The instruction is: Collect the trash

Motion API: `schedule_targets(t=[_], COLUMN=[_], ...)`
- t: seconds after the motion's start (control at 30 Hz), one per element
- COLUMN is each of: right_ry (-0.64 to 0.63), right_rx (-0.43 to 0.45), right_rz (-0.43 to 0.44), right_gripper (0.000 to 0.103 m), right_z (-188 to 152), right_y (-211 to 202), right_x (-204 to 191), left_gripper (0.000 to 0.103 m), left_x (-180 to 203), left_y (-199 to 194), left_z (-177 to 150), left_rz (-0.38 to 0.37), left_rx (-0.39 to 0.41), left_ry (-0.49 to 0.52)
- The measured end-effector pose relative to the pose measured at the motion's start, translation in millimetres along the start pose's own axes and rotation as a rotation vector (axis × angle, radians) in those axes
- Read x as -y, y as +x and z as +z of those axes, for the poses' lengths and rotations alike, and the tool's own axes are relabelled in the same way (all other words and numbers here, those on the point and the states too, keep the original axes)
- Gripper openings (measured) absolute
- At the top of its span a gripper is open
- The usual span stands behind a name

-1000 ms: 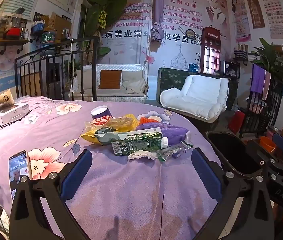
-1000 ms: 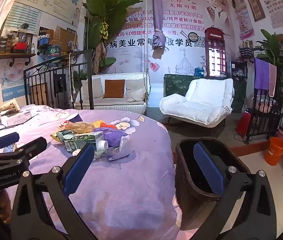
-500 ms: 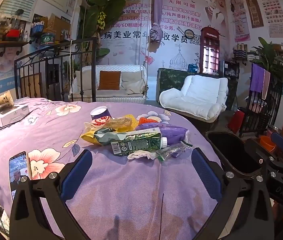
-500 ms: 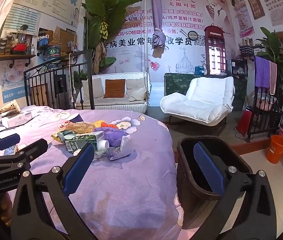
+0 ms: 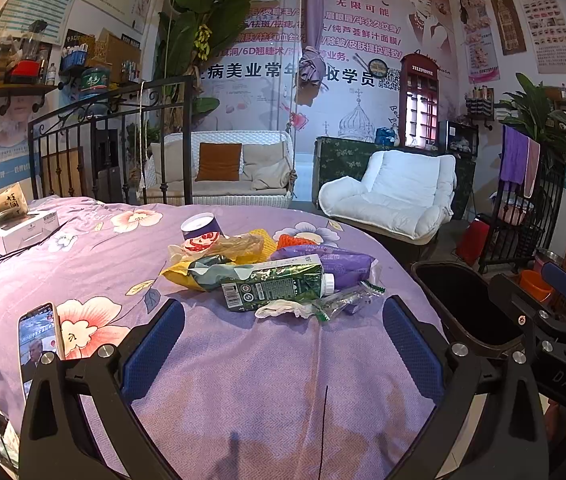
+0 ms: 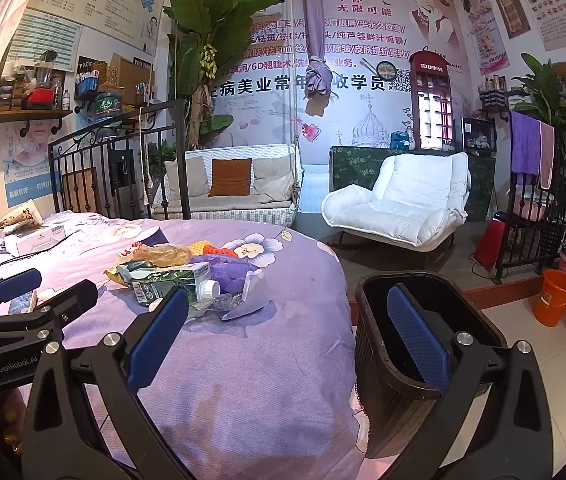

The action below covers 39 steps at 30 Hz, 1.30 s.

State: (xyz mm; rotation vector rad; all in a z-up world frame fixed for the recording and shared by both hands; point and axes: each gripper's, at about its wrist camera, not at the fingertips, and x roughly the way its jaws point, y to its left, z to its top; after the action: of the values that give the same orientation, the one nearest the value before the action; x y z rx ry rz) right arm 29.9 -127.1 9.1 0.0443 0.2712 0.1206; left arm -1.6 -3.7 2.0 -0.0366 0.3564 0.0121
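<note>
One carton (image 5: 273, 285), one bin (image 6: 423, 328)

The bedspread (image 5: 243, 380) is matt woven cloth, finely ribbed; the carton (image 5: 273, 286) looks like glossy printed card with a white plastic cap; the wrappers (image 5: 347, 300) beside it are shiny crinkled film; the bin (image 6: 383, 376) is dark ribbed plastic; the gripper pads (image 5: 151, 348) look rough, dimpled blue rubber.

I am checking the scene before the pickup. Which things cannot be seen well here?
- Bin bottom: right view, dark inside, right gripper finger in front.
- Cup: left view, lower part behind wrappers.
- Carton print: both views, too small to read.
- Phone: left view, left gripper covers its lower end.
</note>
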Motion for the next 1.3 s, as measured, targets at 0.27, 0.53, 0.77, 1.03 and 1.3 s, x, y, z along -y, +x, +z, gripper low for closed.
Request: schedule_targets(t=[0.27, 0.53, 0.77, 1.03, 1.3], right_ry=[0.001, 0.002, 0.002, 0.002, 0.002], right_rx=[0.0, 0.0, -0.001, -0.001, -0.002], right_rz=[0.0, 0.003, 0.003, 0.003, 0.003], right_gripper=[0.099, 0.099, 0.099, 0.099, 0.099], right_z=[-0.2, -1.8, -2.1, -2.0, -2.5], right_y=[-2.3, -3.2, -2.4, -2.4, -2.9], right_x=[3.3, 3.2, 2.6, 2.5, 2.2], left_gripper=[0.098, 0.098, 0.098, 0.098, 0.098], left_x=[0.1, 0.0, -0.2, -0.2, -0.2], left_y=[-0.4, 0.1, 0.4, 0.4, 0.5], left_z=[-0.1, -0.5, -0.8, -0.9, -0.9], left_rz=[0.001, 0.0, 0.0, -0.001, 0.0], left_rx=[0.001, 0.001, 0.001, 0.001, 0.0], left_ry=[-0.001, 0.001, 0.001, -0.001, -0.001])
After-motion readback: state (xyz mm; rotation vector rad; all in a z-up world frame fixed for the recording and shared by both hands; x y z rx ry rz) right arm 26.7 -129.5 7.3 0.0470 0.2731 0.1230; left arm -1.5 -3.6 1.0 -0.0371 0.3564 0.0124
